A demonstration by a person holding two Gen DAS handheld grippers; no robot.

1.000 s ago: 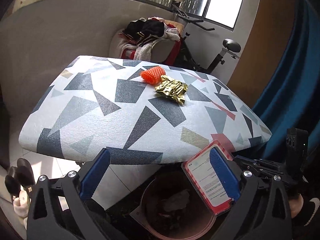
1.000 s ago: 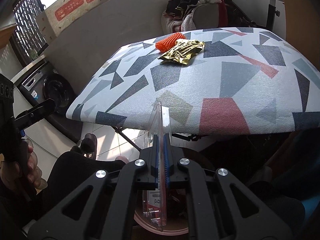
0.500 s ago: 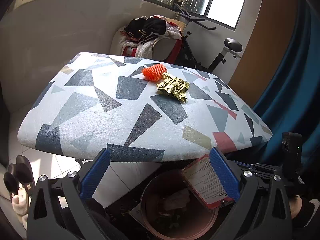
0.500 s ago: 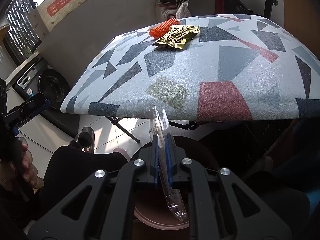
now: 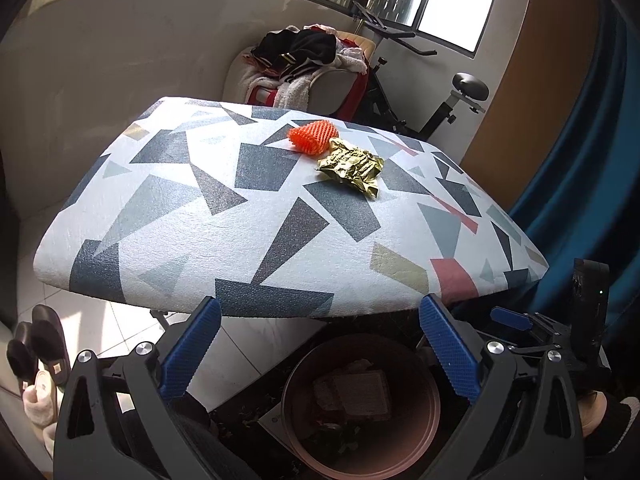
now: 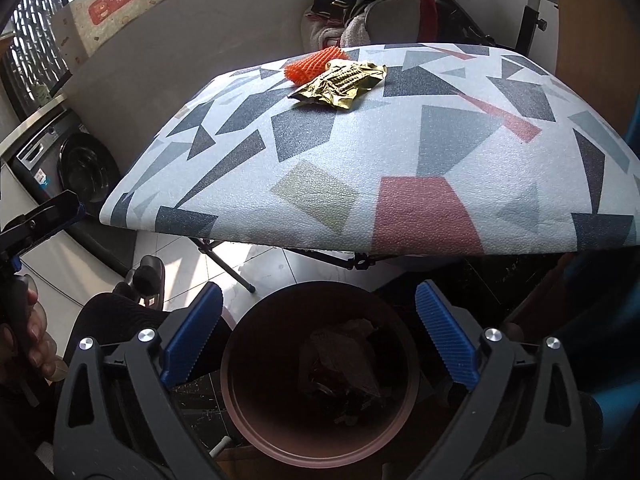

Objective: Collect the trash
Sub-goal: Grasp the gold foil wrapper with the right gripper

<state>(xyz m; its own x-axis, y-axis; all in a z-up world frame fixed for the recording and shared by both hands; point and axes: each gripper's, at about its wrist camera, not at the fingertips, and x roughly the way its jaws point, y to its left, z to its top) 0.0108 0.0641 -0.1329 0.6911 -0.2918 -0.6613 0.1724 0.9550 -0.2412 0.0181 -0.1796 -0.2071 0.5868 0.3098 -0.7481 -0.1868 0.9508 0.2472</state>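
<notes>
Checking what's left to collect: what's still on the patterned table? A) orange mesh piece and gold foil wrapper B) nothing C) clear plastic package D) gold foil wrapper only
A: the orange mesh piece and the gold foil wrapper lie side by side on the patterned table.

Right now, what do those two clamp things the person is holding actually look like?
Both the left gripper and right gripper are matte black angular frames with silver bolts. Each carries two ribbed blue pads. A dark sleeve cuff shows at one wrist.
</notes>
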